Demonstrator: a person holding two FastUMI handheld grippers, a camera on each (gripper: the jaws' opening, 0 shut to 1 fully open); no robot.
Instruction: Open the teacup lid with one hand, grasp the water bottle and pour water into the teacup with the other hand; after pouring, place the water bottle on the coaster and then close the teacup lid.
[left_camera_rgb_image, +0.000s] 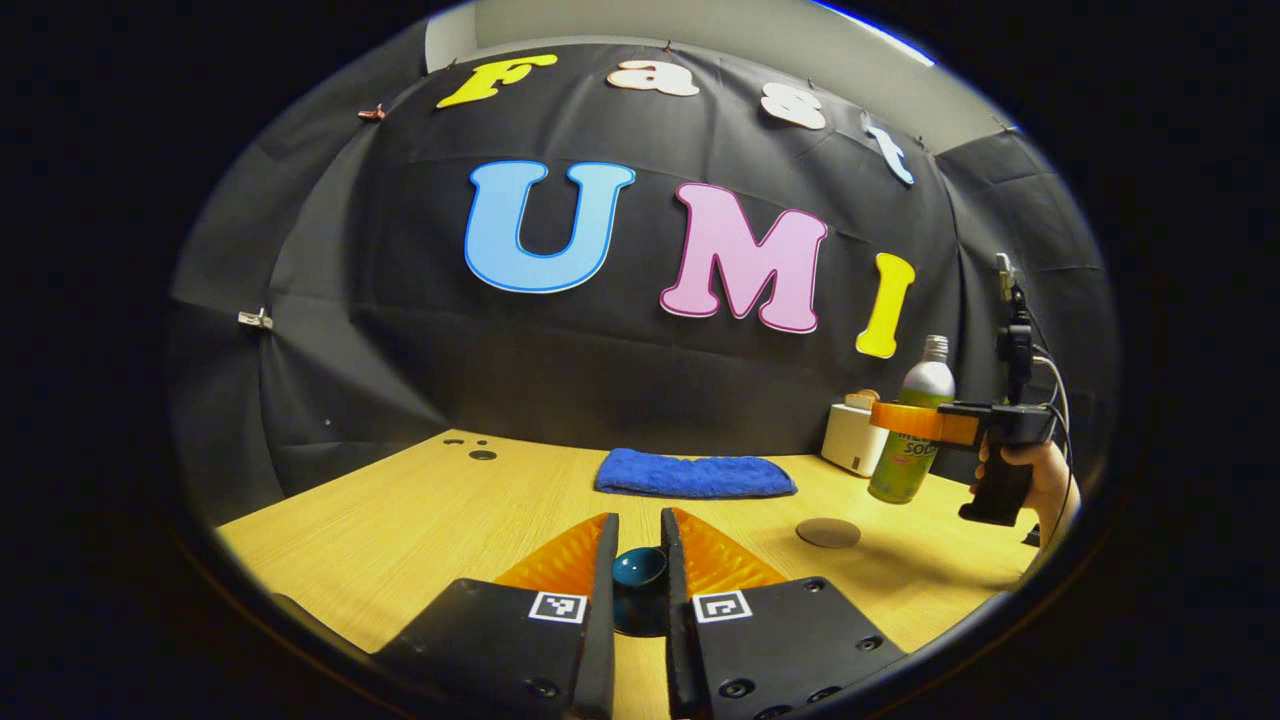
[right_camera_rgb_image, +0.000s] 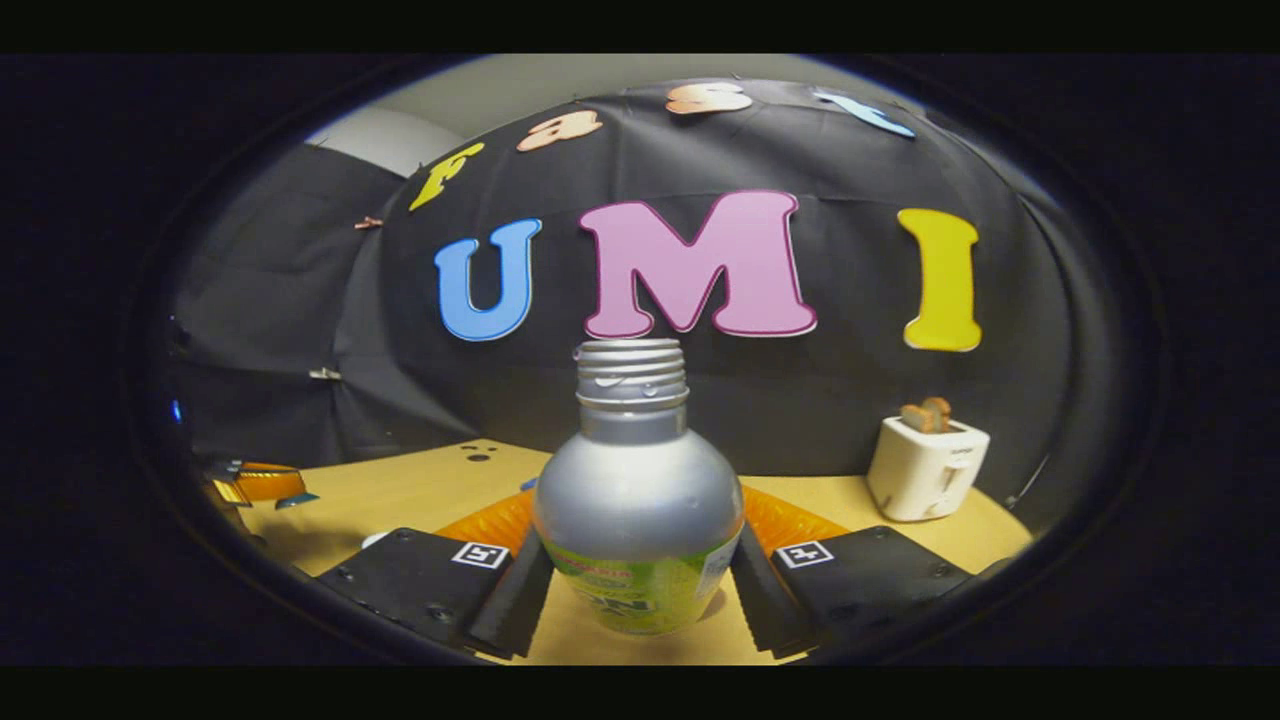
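Note:
A dark teal teacup lid (left_camera_rgb_image: 640, 570) with a round knob sits between the fingers of my left gripper (left_camera_rgb_image: 637, 525), which is shut on it low over the wooden table (left_camera_rgb_image: 400, 520). A silver water bottle (right_camera_rgb_image: 632, 490) with a green label and an uncapped threaded neck stands upright in my right gripper (right_camera_rgb_image: 640, 525), whose fingers press on both its sides. In the left gripper view that bottle (left_camera_rgb_image: 915, 430) and the right gripper (left_camera_rgb_image: 905, 420) are at the far right, held by a hand (left_camera_rgb_image: 1045, 480). A round brown coaster (left_camera_rgb_image: 828, 532) lies on the table just left of the bottle.
A folded blue towel (left_camera_rgb_image: 695, 475) lies at the back middle of the table. A white toaster (right_camera_rgb_image: 925, 465) with bread in it stands at the back right, close behind the bottle. The black cloth wall closes off the back.

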